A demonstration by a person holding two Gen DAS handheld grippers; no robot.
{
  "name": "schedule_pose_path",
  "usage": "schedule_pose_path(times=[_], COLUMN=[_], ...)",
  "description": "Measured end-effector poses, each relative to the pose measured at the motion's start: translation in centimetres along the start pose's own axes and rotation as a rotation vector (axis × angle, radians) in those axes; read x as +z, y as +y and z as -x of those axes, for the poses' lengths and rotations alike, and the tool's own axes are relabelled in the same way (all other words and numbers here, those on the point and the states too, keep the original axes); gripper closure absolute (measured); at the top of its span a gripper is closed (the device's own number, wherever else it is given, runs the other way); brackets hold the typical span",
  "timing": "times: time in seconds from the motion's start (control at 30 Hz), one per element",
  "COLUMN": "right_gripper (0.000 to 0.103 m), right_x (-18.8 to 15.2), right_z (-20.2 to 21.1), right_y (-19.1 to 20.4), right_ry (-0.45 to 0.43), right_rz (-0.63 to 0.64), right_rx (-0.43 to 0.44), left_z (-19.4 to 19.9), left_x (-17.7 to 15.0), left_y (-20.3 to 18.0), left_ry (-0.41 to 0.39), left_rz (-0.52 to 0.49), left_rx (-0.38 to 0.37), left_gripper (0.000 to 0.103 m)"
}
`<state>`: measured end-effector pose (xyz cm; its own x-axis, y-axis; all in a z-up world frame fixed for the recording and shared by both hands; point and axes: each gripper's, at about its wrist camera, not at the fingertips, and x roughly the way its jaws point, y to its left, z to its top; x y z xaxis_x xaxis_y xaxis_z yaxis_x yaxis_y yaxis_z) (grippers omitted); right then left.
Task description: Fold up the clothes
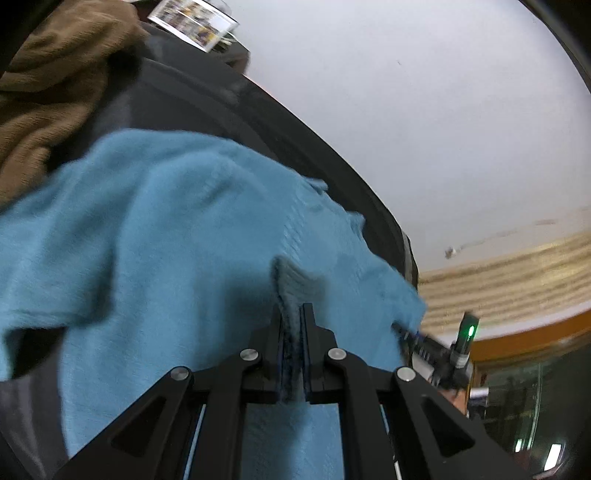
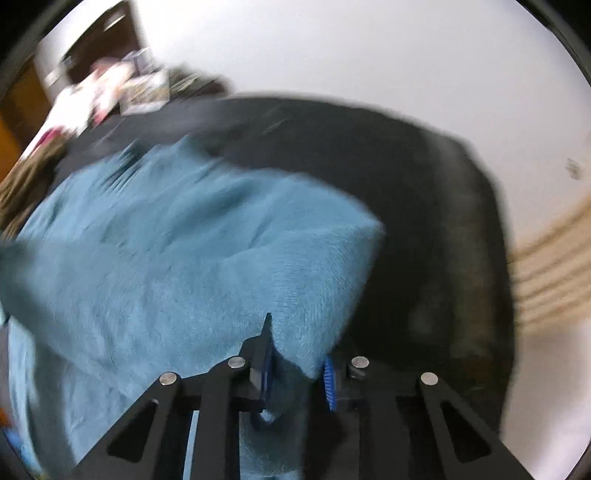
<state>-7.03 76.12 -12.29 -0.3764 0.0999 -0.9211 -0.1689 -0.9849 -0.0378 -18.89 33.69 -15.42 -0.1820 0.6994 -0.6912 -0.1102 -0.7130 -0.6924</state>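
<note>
A fuzzy blue sweater (image 1: pixel 177 236) lies over a dark surface (image 1: pixel 207 99) and is partly lifted. My left gripper (image 1: pixel 294 314) is shut on a ribbed edge of the blue sweater, with fabric pinched between its pads. In the right wrist view the sweater (image 2: pixel 177 258) spreads to the left, blurred by motion. My right gripper (image 2: pixel 295 354) is shut on a corner of it, the cloth bunched between the blue pads. The right gripper also shows in the left wrist view (image 1: pixel 436 347), at the sweater's right edge.
A brown garment (image 1: pixel 48 92) lies at the back left of the dark surface. Printed papers or boxes (image 1: pixel 192 22) sit at the far end, also seen in the right wrist view (image 2: pixel 110 88). A white wall (image 1: pixel 406 110) stands behind. A striped beige band (image 1: pixel 517 277) runs to the right.
</note>
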Motion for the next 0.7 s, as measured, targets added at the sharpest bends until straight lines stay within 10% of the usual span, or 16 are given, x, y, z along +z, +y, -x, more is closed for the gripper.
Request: schedule_pose_path(times=[0.23, 0.3, 0.33, 0.57, 0.7], right_gripper=[0.069, 0.030, 0.027, 0.027, 0.027], right_x=[-0.1, -0.5, -0.9, -2.9, -5.2], right_z=[-0.4, 0.5, 1.4, 3.3, 0.3], right_y=[-3.0, -2.9, -2.9, 1.9, 2.8], right_ry=[0.023, 0.001, -0.027, -0.061, 0.040], right_rz=[-0.072, -0.063, -0.070, 0.120, 0.195], right_rx=[-0.005, -0.023, -0.033, -0.024, -0.192], left_z=[-2.9, -3.2, -3.3, -3.8, -5.2], left_x=[1.1, 1.6, 1.7, 1.1, 0.7], left_y=[0.6, 1.5, 1.8, 1.7, 0.8], left_ry=[0.019, 0.022, 0.025, 0.041, 0.062], left_rz=[-0.005, -0.001, -0.001, -0.040, -0.105], left_rx=[0.108, 0.156, 0.170, 0.209, 0.280], left_gripper=[0.095, 0.095, 0.095, 0.095, 0.095])
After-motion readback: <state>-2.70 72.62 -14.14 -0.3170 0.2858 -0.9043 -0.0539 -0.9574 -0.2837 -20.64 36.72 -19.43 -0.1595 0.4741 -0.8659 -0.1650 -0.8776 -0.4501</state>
